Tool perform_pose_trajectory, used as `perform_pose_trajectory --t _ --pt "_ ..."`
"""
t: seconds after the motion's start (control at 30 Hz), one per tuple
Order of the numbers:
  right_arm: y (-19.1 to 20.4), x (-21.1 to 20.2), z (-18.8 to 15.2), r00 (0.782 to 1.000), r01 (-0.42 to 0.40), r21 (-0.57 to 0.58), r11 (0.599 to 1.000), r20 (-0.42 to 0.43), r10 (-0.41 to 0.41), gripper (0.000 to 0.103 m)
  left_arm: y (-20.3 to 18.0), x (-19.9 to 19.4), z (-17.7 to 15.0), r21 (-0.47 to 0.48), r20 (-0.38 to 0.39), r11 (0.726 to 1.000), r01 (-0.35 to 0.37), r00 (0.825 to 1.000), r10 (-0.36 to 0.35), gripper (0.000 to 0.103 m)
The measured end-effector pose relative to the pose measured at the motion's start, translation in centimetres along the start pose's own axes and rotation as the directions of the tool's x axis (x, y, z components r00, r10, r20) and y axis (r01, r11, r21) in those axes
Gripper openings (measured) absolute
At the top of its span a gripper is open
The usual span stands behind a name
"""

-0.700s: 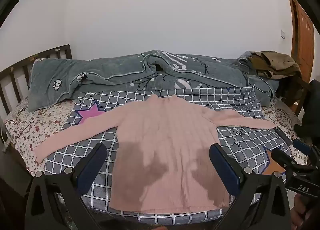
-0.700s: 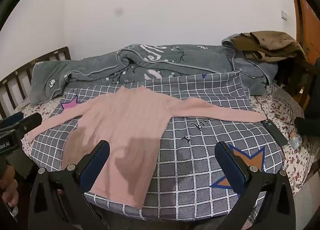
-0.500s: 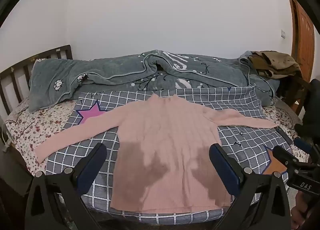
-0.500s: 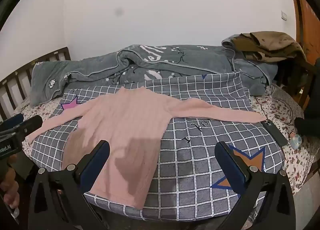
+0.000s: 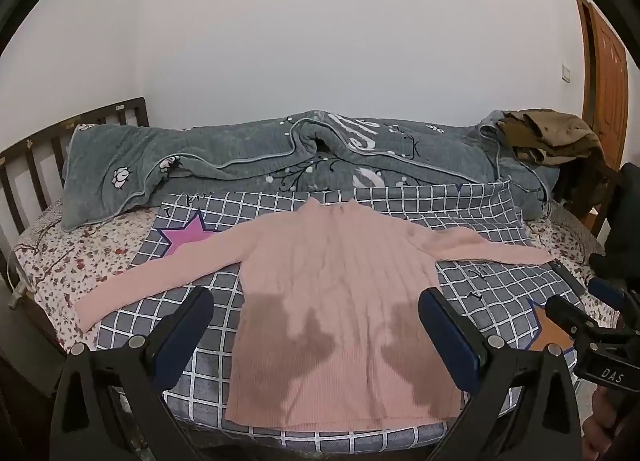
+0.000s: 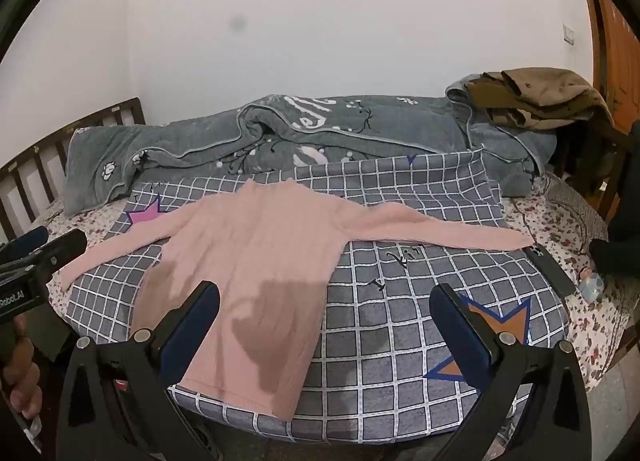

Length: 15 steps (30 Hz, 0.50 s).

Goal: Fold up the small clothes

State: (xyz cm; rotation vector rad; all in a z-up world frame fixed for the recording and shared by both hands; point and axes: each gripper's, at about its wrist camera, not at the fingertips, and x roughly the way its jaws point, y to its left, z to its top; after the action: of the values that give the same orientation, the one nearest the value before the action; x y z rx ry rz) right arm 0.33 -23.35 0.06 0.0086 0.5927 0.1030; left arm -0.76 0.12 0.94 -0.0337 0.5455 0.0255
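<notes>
A pink ribbed long-sleeved sweater (image 5: 336, 285) lies flat on a grey checked cloth (image 5: 492, 285) on the bed, both sleeves spread out to the sides, hem toward me. My left gripper (image 5: 316, 305) hovers open above the sweater's lower half, nothing between its fingers. In the right wrist view the sweater (image 6: 256, 257) lies left of centre, and my right gripper (image 6: 326, 297) stands open over the sweater's right edge and the checked cloth (image 6: 400, 321). Each gripper shows at the edge of the other's view, held by a hand.
A rumpled grey blanket (image 5: 280, 157) lies along the back of the bed against the white wall. Brown clothing (image 5: 548, 137) is piled at the back right. A dark phone (image 6: 548, 265) lies by the right sleeve's end. A wooden headboard (image 5: 36, 157) stands at the left.
Both views have shifted only slightly; the sweater lies as before and both grippers stay open.
</notes>
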Motion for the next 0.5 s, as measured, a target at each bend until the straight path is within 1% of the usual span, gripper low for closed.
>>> perform_pose_trajectory --t 0.5 --pt "-0.08 -0.62 0.24 1.000 -0.012 0.007 1.000 0.013 0.012 0.103 -0.09 -0.55 0.21 -0.002 0.013 1.000 0.000 1.000 0.000 0.103"
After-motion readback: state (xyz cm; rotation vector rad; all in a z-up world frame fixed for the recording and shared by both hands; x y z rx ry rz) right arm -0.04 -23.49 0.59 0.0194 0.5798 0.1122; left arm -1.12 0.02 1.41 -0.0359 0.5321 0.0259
